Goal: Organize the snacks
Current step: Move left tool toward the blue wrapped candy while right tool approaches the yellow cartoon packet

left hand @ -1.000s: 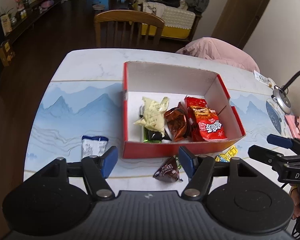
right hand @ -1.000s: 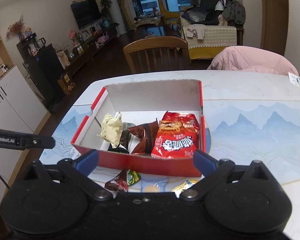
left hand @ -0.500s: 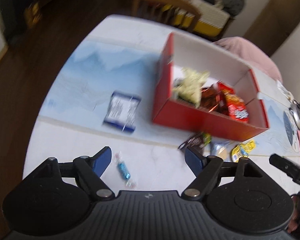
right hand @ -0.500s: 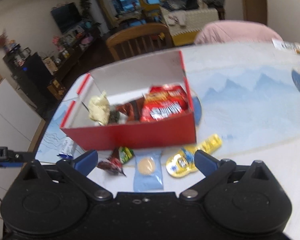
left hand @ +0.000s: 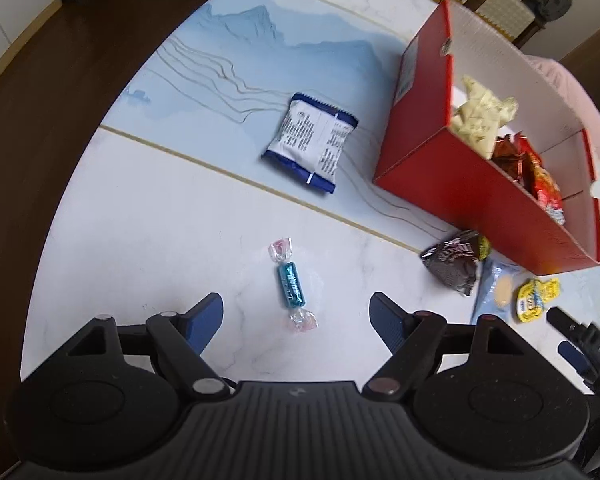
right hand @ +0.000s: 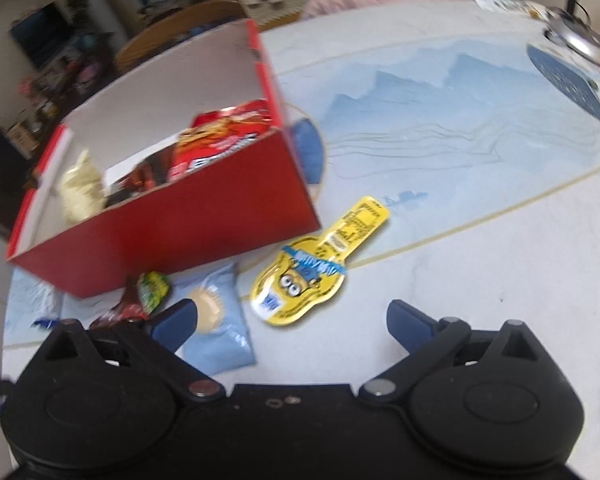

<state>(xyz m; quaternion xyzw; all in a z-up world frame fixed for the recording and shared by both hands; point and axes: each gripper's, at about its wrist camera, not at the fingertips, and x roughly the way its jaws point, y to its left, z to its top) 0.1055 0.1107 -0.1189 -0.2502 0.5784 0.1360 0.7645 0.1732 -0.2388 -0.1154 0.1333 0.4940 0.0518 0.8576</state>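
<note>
A red box (left hand: 472, 194) (right hand: 172, 216) on the table holds several snack packs. My left gripper (left hand: 296, 322) is open and empty, just above a teal wrapped candy (left hand: 290, 279) lying between its fingers. A blue-and-white packet (left hand: 310, 142) lies beyond it. A dark brown packet (left hand: 456, 262) (right hand: 138, 300) lies at the box's near wall. My right gripper (right hand: 292, 322) is open and empty, close over a yellow minion pouch (right hand: 314, 270). A light blue cookie packet (right hand: 220, 322) lies under its left finger (right hand: 174, 322).
The table edge (left hand: 80, 168) curves close on the left, with dark floor below. A lamp base (right hand: 580, 38) and a dark blue round mat (right hand: 566, 80) sit at the table's far right. A wooden chair (right hand: 180, 28) stands behind the box.
Both grippers have dropped lower and tilted down toward the table. The left one swung left, bringing the teal candy between its fingers. The right one moved right, over the yellow pouch.
</note>
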